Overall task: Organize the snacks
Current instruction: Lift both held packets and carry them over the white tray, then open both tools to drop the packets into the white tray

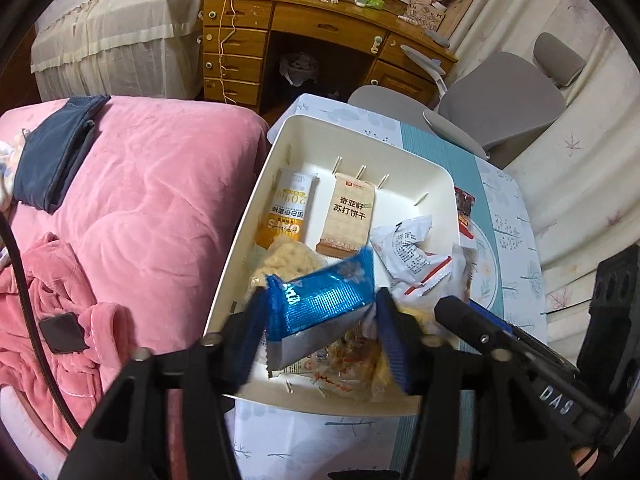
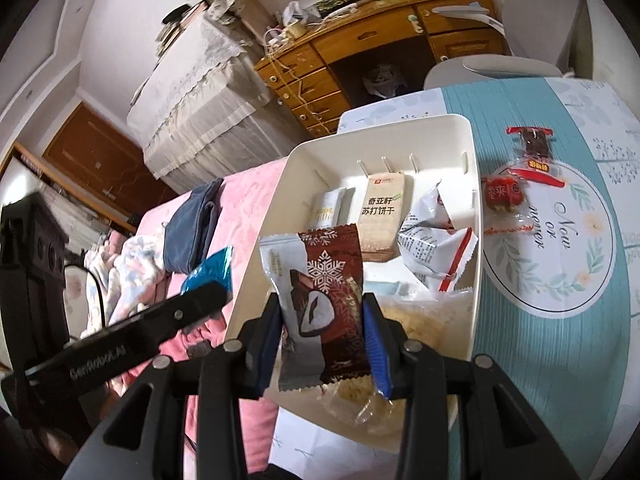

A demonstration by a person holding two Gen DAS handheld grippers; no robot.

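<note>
Pads of your left gripper (image 1: 320, 320) flank the blue foil packet (image 1: 320, 300); the jaws stand about half open, and whether they press on it I cannot tell, so treat it as nearly free. Your right gripper (image 2: 324, 328) is narrowly parted, with the brown snowflake-print packet (image 2: 324, 300) upright between its pads; contact looks light. Both packets hang over the near end of the cream bin (image 1: 256, 200), above a pile of loose snacks. The far end, by the beige cracker pack (image 1: 348, 216) and the orange-and-white bar (image 1: 286, 212), has more room. Carry each packet there and lay it flat beside them. Two red-wrapped sweets (image 2: 516, 184) lie outside on the tablecloth (image 2: 520, 100).
</note>
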